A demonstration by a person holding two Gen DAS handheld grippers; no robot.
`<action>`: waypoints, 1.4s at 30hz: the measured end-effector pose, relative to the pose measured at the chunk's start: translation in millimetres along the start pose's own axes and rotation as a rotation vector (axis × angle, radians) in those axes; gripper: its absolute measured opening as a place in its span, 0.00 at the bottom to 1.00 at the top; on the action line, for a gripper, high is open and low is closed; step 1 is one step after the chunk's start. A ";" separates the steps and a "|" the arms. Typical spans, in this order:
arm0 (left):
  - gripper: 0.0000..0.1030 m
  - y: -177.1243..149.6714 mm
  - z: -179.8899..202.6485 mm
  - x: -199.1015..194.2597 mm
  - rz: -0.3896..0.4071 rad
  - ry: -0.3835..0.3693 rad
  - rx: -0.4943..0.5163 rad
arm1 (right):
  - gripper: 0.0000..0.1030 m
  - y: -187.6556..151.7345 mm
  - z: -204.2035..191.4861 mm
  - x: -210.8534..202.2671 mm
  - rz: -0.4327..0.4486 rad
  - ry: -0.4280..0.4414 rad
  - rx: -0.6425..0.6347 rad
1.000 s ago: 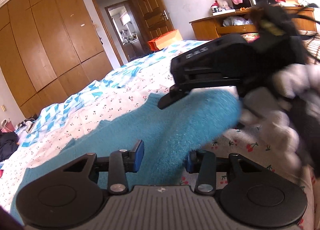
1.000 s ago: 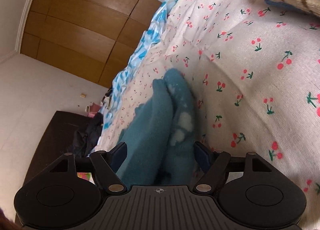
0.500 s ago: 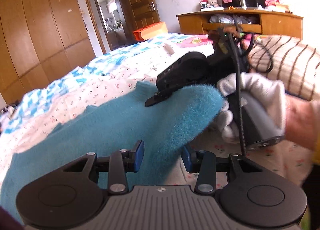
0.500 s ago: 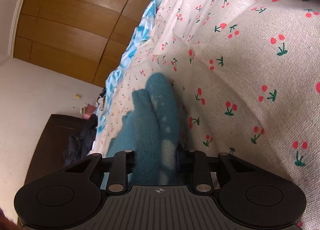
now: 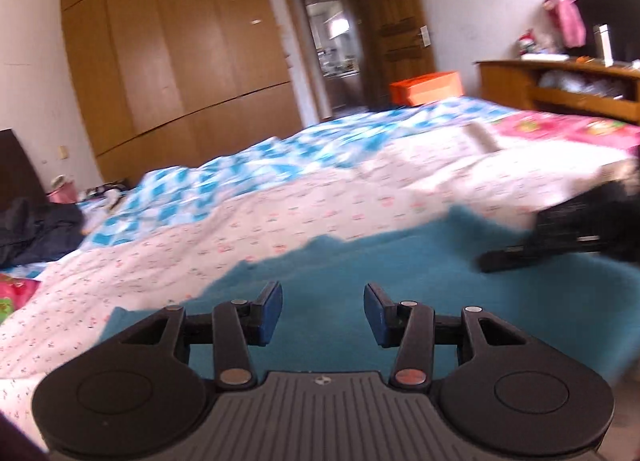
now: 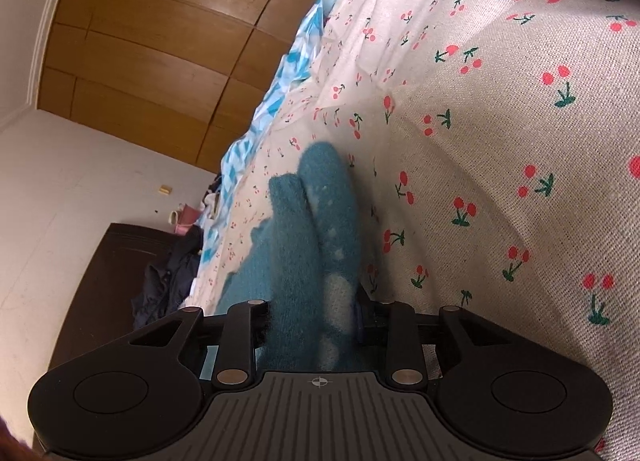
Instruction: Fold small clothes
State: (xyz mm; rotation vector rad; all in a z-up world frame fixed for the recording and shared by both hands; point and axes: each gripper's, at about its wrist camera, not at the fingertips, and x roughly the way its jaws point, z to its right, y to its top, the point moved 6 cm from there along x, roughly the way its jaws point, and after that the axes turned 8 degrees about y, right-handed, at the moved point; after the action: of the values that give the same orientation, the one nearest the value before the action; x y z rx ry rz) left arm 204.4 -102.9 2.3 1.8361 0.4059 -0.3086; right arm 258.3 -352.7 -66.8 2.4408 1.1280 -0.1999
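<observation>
A fuzzy blue sweater lies spread on a bed covered with a cherry-print sheet, the garment running from the near edge toward the far left in the left wrist view. The right gripper is clamped on a bunched fold of the sweater, two rolls of blue fabric squeezed between its fingers; the jaws are easing open a touch, yet the fabric looks pressed on both sides. In the left wrist view this same gripper shows as a dark shape at the right, resting on the sweater's edge.

The left gripper hovers low over the sweater with its blue pads apart and opening; blue fabric is seen between them, but nothing looks pinched.

The step appears to be taking hold of the sweater at two places to make a fold. To do it well, the left gripper should come down on an edge level with the right one's hold, take only the layer meant to turn over, and close fully before lifting. Both hands should then travel together, so the fold line stays straight. The fluffy knit may slip or bunch, so a deep bite is safer than a fingertip pinch.
</observation>
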 end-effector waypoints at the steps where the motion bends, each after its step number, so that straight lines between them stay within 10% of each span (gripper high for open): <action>1: 0.48 -1.6 -4.6 10.1 -0.009 0.017 -0.002 | 0.27 0.6 0.5 0.2 -0.001 0.005 0.006; 6: 0.49 -39.1 -26.0 49.6 -0.112 0.088 -0.014 | 0.26 0.7 4.0 -0.8 0.017 0.069 0.133; 9: 0.49 -51.2 -23.1 50.0 -0.078 0.077 -0.032 | 0.25 -7.2 0.4 -7.2 0.046 0.226 0.328; 15: 0.49 -52.5 -24.8 50.2 -0.069 0.046 -0.056 | 0.25 -22.4 -54.1 -5.9 0.078 0.257 0.353; 34: 0.49 -70.4 -81.7 12.4 -0.129 -0.192 -0.137 | 0.26 -88.6 -177.9 98.3 0.070 0.060 0.352; 42: 0.51 -107.3 -145.0 -57.5 -0.223 -0.092 -0.187 | 0.26 -124.8 -188.5 144.2 -0.001 -0.052 0.260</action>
State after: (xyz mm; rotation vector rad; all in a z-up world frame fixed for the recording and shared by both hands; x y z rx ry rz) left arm 107.5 57.6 -24.3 1.5900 0.5578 -0.4896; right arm 249.1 -97.6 15.7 2.6423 1.1428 -0.4319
